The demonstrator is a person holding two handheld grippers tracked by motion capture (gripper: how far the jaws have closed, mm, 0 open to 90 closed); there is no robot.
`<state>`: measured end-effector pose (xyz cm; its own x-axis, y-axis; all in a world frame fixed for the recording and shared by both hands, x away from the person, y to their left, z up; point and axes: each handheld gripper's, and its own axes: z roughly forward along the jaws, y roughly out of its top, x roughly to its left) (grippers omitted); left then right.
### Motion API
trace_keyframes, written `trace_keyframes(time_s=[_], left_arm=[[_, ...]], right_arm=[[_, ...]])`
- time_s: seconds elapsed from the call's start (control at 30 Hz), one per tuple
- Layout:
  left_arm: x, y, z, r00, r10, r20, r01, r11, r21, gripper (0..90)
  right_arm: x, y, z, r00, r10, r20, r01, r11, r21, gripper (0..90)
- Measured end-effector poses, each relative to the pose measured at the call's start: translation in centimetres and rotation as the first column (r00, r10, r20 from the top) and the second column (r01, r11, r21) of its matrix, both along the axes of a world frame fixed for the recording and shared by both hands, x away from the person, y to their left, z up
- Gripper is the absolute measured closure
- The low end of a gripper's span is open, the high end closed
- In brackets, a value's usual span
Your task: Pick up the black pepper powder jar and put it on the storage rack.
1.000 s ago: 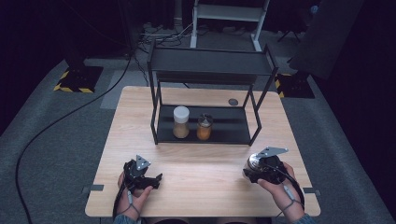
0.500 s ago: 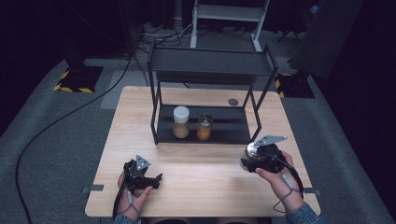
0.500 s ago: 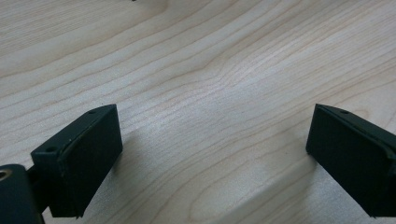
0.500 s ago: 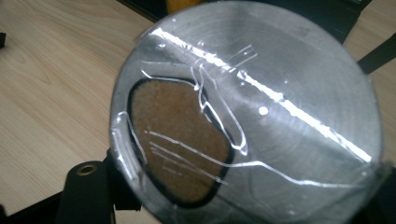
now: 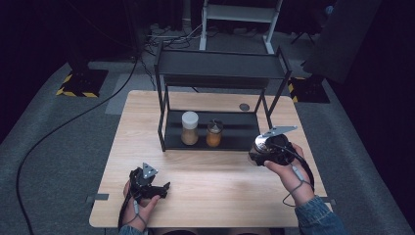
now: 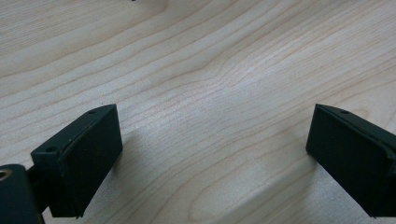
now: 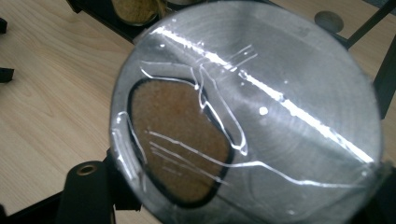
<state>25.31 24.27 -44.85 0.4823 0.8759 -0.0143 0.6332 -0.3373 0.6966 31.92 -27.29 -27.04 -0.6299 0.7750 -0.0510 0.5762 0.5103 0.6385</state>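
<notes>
My right gripper [image 5: 260,151] is shut on a spice jar [image 5: 263,145] with a shiny silver lid, held above the table just right of the rack's lower shelf. In the right gripper view the jar's lid [image 7: 247,116] faces the camera, with brown powder behind a clear window. My left gripper [image 5: 164,188] rests low at the table's front left, its jaws wide apart over bare wood [image 6: 215,135] with nothing between them.
A black two-tier rack [image 5: 220,68] stands at the table's back centre. On its lower shelf are a white-lidded jar [image 5: 190,128] and a smaller orange jar [image 5: 214,133]. A small dark disc [image 5: 244,106] lies behind the rack.
My right gripper has carried the jar forward and a little left, toward the rack's right end. The left gripper has stayed put.
</notes>
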Motion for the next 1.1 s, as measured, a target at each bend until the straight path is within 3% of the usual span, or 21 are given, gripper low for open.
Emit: trace_keyframes(time_s=[0.67, 1.1], left_arm=[[0.0, 0.0, 0.0, 1.0000, 0.001, 0.000, -0.001, 1.0000, -0.001, 3.4], [0.0, 0.0, 0.0, 1.0000, 0.001, 0.000, -0.001, 1.0000, -0.001, 3.4]], right_arm=[[3.6, 1.7, 0.9, 0.9994, 0.016, 0.030, -0.016, 1.000, -0.004, 31.1], [6.7, 2.5, -0.3, 0.9993, -0.003, 0.036, 0.002, 1.000, 0.010, 31.1]])
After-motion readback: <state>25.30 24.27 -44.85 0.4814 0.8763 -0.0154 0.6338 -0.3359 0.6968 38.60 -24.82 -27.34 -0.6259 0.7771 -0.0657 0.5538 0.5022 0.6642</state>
